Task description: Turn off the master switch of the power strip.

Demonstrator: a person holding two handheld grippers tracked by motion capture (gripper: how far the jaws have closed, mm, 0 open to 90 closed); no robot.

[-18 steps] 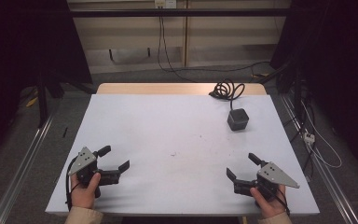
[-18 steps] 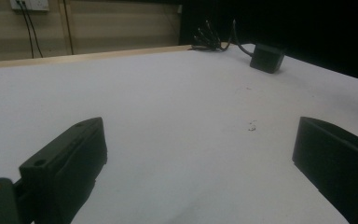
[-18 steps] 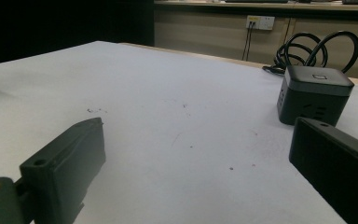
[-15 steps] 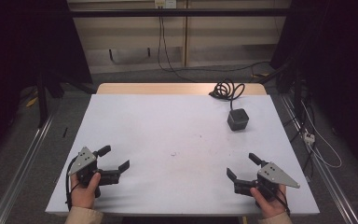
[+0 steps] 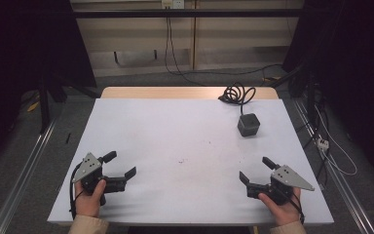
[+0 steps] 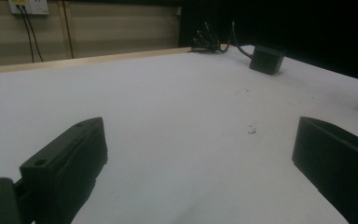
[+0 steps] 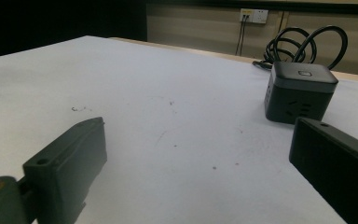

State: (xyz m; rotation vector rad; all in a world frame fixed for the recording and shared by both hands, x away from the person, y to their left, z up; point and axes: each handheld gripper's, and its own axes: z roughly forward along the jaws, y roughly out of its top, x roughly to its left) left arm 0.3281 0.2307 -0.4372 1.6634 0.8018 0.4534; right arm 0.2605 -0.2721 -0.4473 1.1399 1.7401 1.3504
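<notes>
A dark cube-shaped power socket (image 5: 248, 125) stands on the white table (image 5: 185, 136) at the back right, its black cable (image 5: 236, 92) coiled behind it. The same cube (image 7: 299, 91) rises ahead in the right gripper view, and appears small and far off as the cube (image 6: 266, 59) in the left gripper view. My left gripper (image 5: 119, 164) rests near the front left edge, held by a hand, jaws wide apart and empty. My right gripper (image 5: 256, 169) sits near the front right edge, also open with nothing between its jaws.
A few small dark specks (image 5: 181, 160) mark the middle of the table. Wall sockets (image 5: 171, 4) with hanging cables lie beyond the far edge. More cables and a plug strip (image 5: 323, 143) lie on the floor to the right.
</notes>
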